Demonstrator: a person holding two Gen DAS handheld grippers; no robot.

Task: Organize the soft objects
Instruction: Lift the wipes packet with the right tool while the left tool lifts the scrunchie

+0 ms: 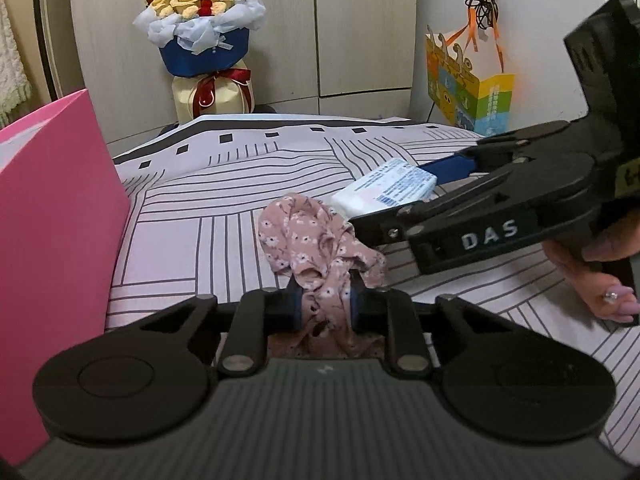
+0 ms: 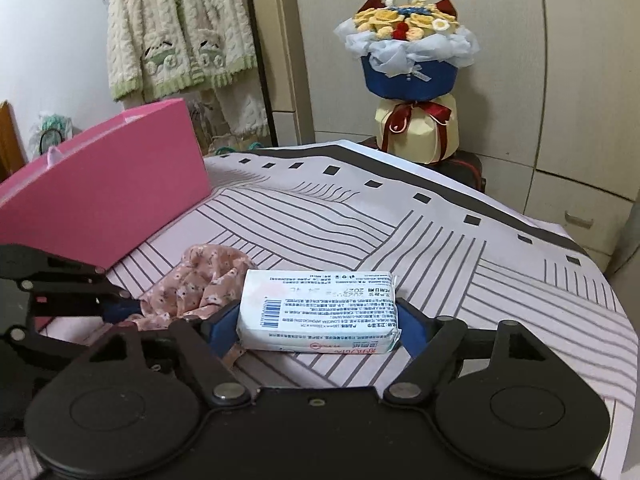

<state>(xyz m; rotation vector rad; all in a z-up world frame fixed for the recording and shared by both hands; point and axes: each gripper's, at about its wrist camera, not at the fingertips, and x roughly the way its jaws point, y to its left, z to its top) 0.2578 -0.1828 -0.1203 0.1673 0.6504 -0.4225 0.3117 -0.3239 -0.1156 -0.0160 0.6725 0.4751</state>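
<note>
- pink floral cloth (image 1: 316, 240) lies bunched on the striped sheet (image 1: 224, 184), near the middle of the bed.
- left gripper (image 1: 325, 300) is clamped on the near edge of the cloth; its blue pads (image 1: 295, 304) press the fabric from both sides, with a fold squeezed up between them.
- the rest of the cloth heaps up just beyond the fingertips and rests on the sheet.
- white tissue pack (image 2: 316, 310) lies flat on the sheet, just right of the cloth and touching it or nearly so; the contact line is hidden from both views.
- right gripper (image 2: 316, 324) straddles the pack, jaws spread wide, one blue pad (image 2: 222, 330) at each short end.
- the pads sit against or very close to the ends of the pack; the pack looks to rest on the sheet, so i read the gripper as open around it, not gripping.
- in the left wrist view, a hand (image 1: 600, 276) holds the right gripper's handle, a ring on one finger.
- pink box (image 2: 108, 196) stands on the left side of the bed, well apart from the pack and near the cloth.
- a bouquet (image 2: 408, 40) in blue and cream wrap stands beyond the far edge of the bed, before a pale wardrobe (image 2: 592, 80).
- a cream fleece jacket (image 2: 180, 28) hangs at the back left; a bright paper bag (image 1: 468, 84) hangs on the wall at the right.
</note>
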